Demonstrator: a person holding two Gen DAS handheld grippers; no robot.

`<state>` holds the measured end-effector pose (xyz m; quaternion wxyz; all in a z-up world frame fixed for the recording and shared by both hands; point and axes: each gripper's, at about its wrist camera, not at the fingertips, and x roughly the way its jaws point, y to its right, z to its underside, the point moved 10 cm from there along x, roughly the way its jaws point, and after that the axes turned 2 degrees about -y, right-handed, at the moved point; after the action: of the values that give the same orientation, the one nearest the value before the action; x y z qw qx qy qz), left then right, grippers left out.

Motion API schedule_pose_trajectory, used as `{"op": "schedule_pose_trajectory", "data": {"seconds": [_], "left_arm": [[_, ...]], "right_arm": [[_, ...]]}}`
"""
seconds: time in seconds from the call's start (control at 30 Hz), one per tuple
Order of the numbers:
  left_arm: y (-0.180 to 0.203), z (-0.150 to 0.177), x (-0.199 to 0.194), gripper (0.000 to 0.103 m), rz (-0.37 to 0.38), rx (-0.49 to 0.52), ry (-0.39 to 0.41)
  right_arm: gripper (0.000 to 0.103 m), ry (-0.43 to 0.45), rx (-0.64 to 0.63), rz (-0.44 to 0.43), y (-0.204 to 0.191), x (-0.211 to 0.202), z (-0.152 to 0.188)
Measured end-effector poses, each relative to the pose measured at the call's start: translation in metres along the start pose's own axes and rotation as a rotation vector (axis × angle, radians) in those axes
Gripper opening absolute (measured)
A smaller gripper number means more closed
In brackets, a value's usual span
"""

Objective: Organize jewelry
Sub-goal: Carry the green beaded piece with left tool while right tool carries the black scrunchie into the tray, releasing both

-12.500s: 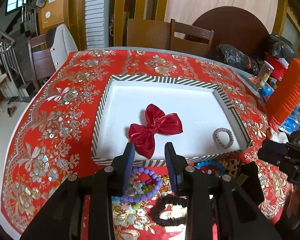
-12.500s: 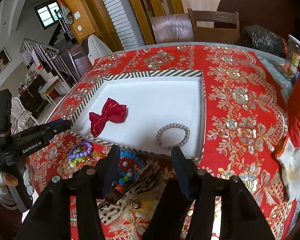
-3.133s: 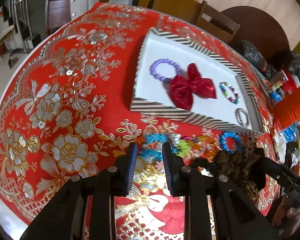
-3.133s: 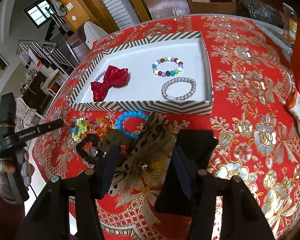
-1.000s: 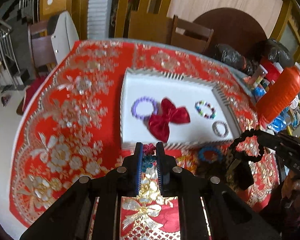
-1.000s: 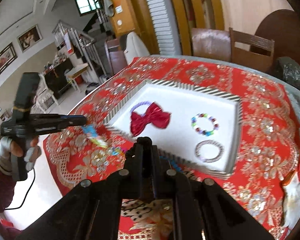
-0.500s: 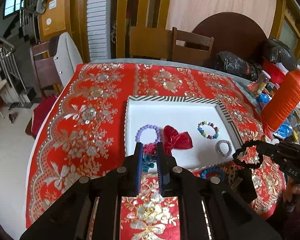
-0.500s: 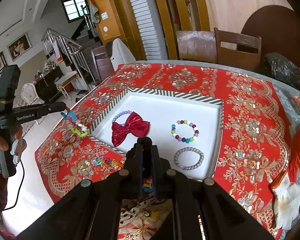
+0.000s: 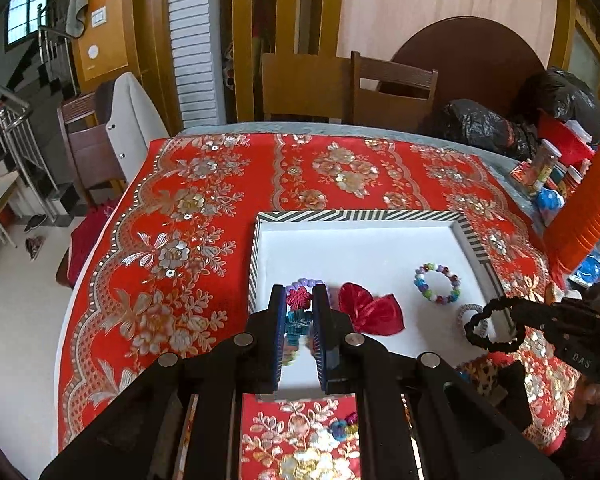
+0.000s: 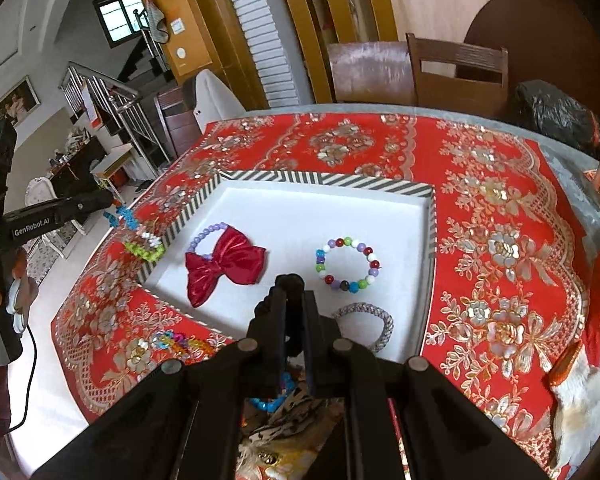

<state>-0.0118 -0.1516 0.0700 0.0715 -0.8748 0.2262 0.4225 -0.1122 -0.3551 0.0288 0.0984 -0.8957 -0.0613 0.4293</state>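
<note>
A white tray with a striped rim (image 9: 364, 215) (image 10: 324, 179) sits on the red tablecloth. In it lie a red bow (image 9: 370, 312) (image 10: 224, 266), a purple bead bracelet (image 10: 204, 236), a multicolour bead bracelet (image 9: 437, 282) (image 10: 348, 264) and a silver bracelet (image 10: 370, 326). My left gripper (image 9: 299, 300) is shut on a colourful flower bracelet (image 9: 298, 312) (image 10: 142, 240), held above the tray's near left corner. My right gripper (image 10: 290, 292) is shut on a black scrunchie (image 9: 494, 326) (image 10: 290, 280), held above the tray's near edge.
Loose pieces lie on the cloth in front of the tray: colourful beads (image 10: 176, 342) (image 9: 342, 428), a blue bracelet (image 10: 276, 398) and a leopard-print bow (image 10: 284, 436). An orange container (image 9: 588, 208) and clutter stand at the right. Chairs (image 9: 392, 88) stand behind the table.
Both grippers have moved forward over the tray's near edge with their pieces. The flower bracelet now hangs over the tray's left corner, the scrunchie near the silver bracelet.
</note>
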Motion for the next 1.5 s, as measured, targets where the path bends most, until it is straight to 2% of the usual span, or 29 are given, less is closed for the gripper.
{"op": "schedule_pose_trajectory", "data": {"seconds": [0.5, 0.87, 1.1, 1.33, 1.4, 1.47, 1.5], "left_arm": [[-0.005, -0.038, 0.047, 0.01, -0.046, 0.0, -0.025], [0.021, -0.066, 0.1, 0.01, -0.004, -0.025, -0.04], [-0.001, -0.041, 0.14, 0.01, -0.059, -0.068, -0.12], [-0.005, -0.028, 0.154, 0.01, -0.054, -0.079, -0.159], [-0.004, -0.027, 0.154, 0.01, -0.05, -0.081, -0.158], [-0.001, -0.026, 0.153, 0.012, -0.02, -0.093, -0.161], [-0.001, -0.025, 0.153, 0.017, -0.003, -0.104, -0.161]], "right_arm": [[0.007, -0.05, 0.005, 0.004, -0.002, 0.041, -0.01], [0.007, -0.115, 0.025, -0.005, -0.006, 0.079, -0.001], [0.007, -0.158, 0.017, -0.003, -0.013, 0.099, 0.011], [0.008, -0.191, 0.0, 0.015, -0.015, 0.109, 0.019], [0.011, -0.207, -0.008, 0.022, -0.016, 0.111, 0.023], [0.021, -0.214, -0.009, 0.029, -0.015, 0.112, 0.025], [0.026, -0.214, -0.006, 0.029, -0.014, 0.111, 0.026]]}}
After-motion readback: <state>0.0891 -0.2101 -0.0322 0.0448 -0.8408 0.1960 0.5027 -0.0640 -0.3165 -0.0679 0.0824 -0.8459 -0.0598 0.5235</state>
